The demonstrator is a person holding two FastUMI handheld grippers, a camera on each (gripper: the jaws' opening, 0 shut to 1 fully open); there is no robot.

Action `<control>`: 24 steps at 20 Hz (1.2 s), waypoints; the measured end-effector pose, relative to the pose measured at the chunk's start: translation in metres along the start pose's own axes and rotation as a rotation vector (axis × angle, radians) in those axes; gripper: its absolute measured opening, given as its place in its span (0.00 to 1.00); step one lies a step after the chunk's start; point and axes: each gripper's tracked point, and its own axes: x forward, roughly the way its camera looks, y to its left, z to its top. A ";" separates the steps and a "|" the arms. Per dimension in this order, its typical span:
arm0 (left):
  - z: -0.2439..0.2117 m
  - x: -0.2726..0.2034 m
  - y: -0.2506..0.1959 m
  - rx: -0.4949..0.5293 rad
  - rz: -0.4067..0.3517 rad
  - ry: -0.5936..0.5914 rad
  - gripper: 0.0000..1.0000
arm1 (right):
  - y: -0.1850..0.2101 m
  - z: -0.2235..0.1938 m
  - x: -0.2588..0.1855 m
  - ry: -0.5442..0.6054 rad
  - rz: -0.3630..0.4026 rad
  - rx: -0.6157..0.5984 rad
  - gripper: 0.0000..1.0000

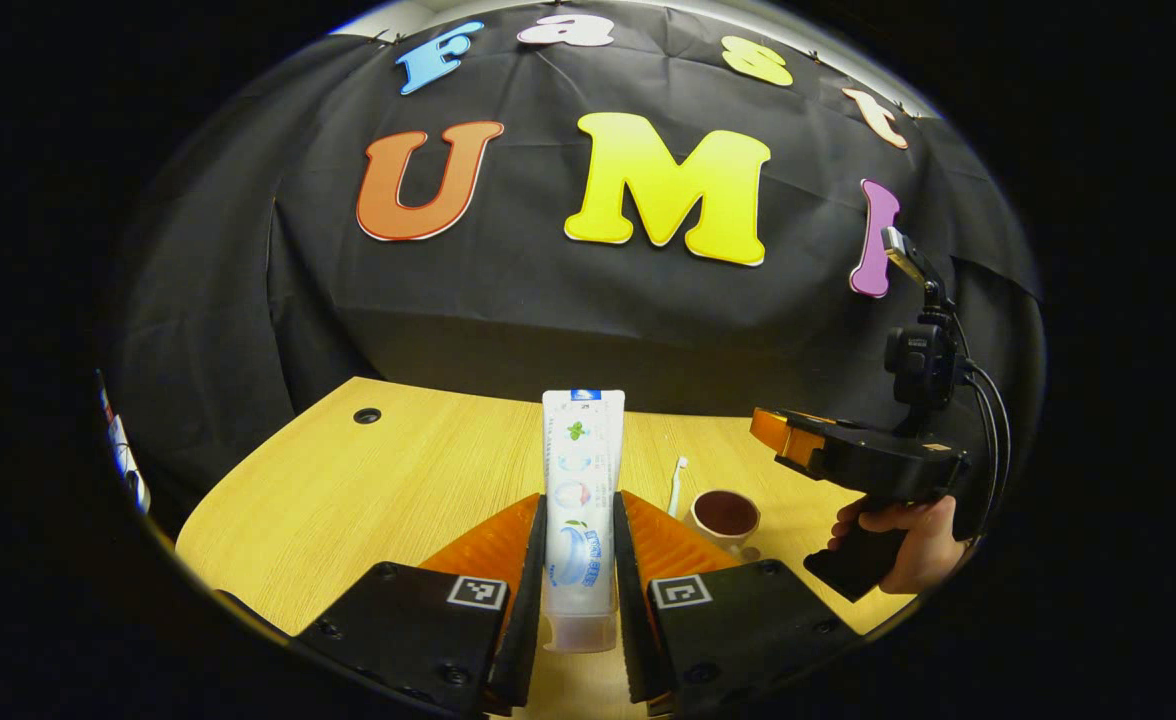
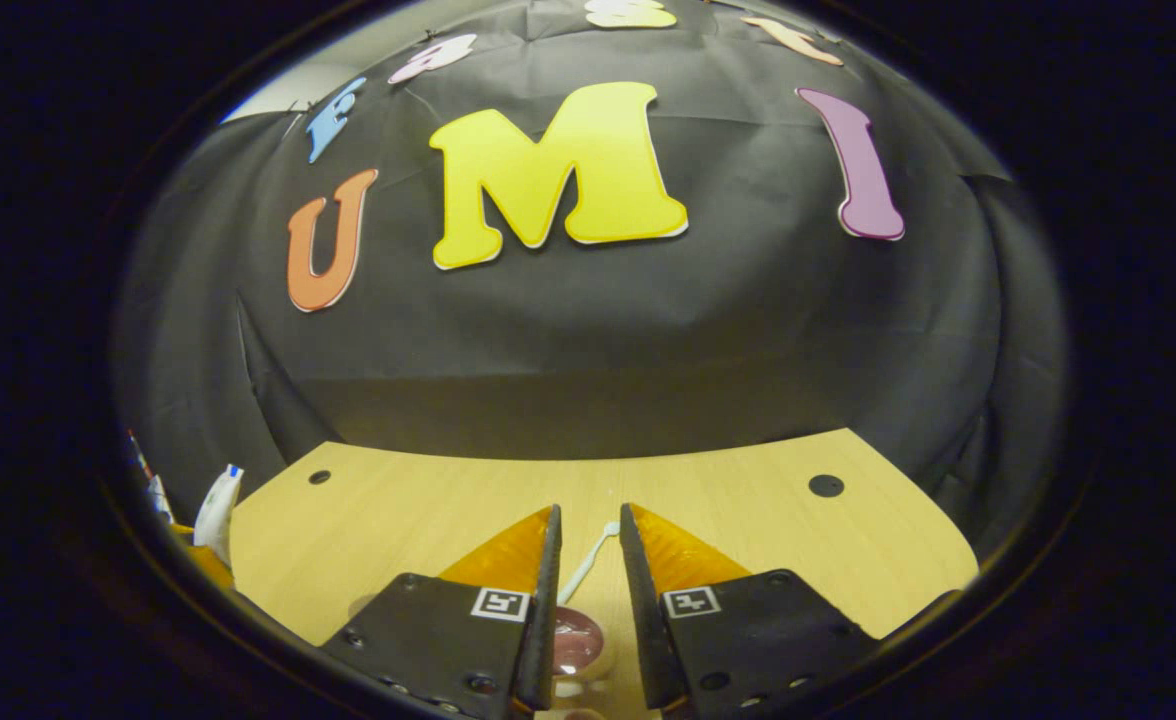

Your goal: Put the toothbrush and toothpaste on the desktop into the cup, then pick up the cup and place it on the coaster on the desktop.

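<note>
A light wooden worktop (image 1: 388,480) with round dark cable holes (image 2: 826,486) near its far corners. Behind it hangs a creased black cloth wall (image 1: 548,290).

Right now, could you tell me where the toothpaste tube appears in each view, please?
Left gripper view: the toothpaste tube stands upright at bottom centre, clamped between the jaws.
Right gripper view: the toothpaste tube sits at the far left edge, low down.
Shared landmark: the cup, to the right of the tube in both.
</note>
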 end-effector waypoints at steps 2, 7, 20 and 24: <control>0.010 -0.001 0.003 0.001 0.008 -0.019 0.38 | 0.000 0.003 0.005 0.037 -0.011 -0.016 0.34; 0.028 -0.001 0.015 -0.024 0.043 -0.051 0.39 | 0.010 -0.014 0.033 0.270 -0.003 -0.047 0.41; 0.044 -0.006 0.095 -0.081 0.201 -0.073 0.39 | 0.021 -0.094 0.135 0.777 -0.131 -0.024 0.41; 0.037 -0.009 0.116 -0.091 0.241 -0.053 0.39 | 0.010 -0.118 0.148 0.828 -0.182 0.019 0.41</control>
